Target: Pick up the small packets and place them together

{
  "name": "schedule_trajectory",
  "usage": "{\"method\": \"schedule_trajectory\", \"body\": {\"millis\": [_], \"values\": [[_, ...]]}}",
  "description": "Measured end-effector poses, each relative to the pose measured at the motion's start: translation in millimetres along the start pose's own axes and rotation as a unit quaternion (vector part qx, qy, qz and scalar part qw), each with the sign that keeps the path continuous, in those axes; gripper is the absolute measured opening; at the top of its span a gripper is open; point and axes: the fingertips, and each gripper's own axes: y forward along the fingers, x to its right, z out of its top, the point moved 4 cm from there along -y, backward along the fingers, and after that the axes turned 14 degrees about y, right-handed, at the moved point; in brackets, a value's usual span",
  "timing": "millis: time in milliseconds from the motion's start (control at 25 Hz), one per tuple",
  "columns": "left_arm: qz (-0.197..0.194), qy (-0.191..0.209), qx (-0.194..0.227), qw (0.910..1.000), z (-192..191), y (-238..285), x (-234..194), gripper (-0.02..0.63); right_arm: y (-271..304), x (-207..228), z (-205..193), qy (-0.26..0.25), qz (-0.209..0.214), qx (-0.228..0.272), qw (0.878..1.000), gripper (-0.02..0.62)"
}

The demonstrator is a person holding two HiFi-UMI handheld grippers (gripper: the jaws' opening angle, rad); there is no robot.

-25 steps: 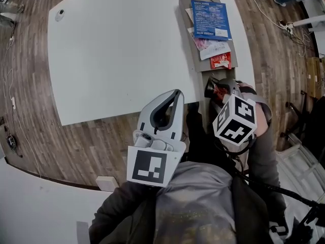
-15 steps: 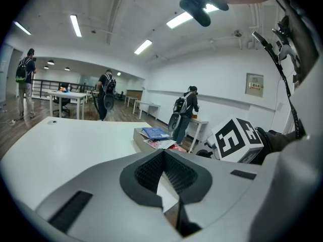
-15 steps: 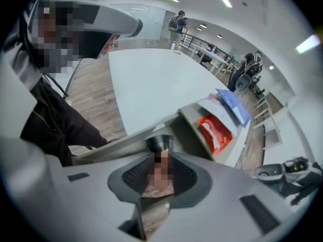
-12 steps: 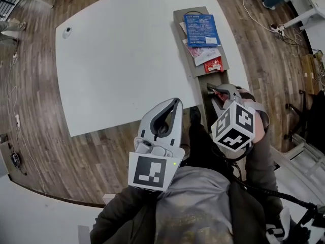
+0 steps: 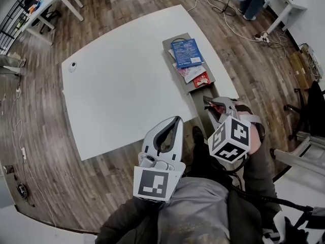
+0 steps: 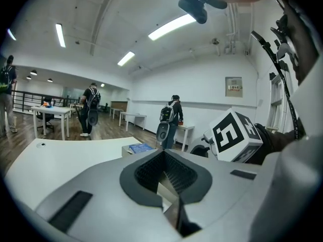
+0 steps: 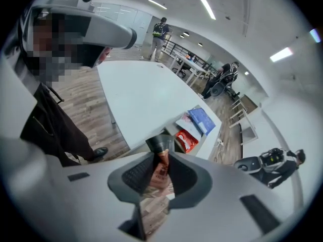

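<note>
The right claw (image 5: 212, 102) has a small packet (image 7: 161, 170) in it. Its jaws have just been closing and now sit narrow, pinching the reddish wrapper, which runs the length of the gap between them. It hangs off the desk's (image 5: 117, 85) near right corner, above the near end of the grey board (image 5: 199, 96) that lies along the desk's right edge. Further along that board lie the others: a red packet (image 5: 201, 79), then a white and pink packet (image 5: 189, 71), then a blue packet (image 5: 186, 52) at the far end.

The left claw (image 5: 176, 122) hovers off the near edge of the desk, jaws together, nothing in them.

Here's the worry: that wrapper looks thin and slick, so a quick swing could let it slide out, and the floor (image 5: 101, 172) lies below on either side of the board here. The board is narrow too. Let go off-line and the packet lands on the desk or over the right edge. Come in low and the claw shoves the red packet out of place.
</note>
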Motion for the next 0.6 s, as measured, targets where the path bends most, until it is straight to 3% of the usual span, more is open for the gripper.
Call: {"method": "schedule_trajectory", "body": {"millis": [600], "values": [[-0.034,0.047,0.055,0.9968,21.1,-25.9,-23.2,0.002,-30.7,-8.2,31.2,0.032,-0.074,0.022,0.996,0.092]]}}
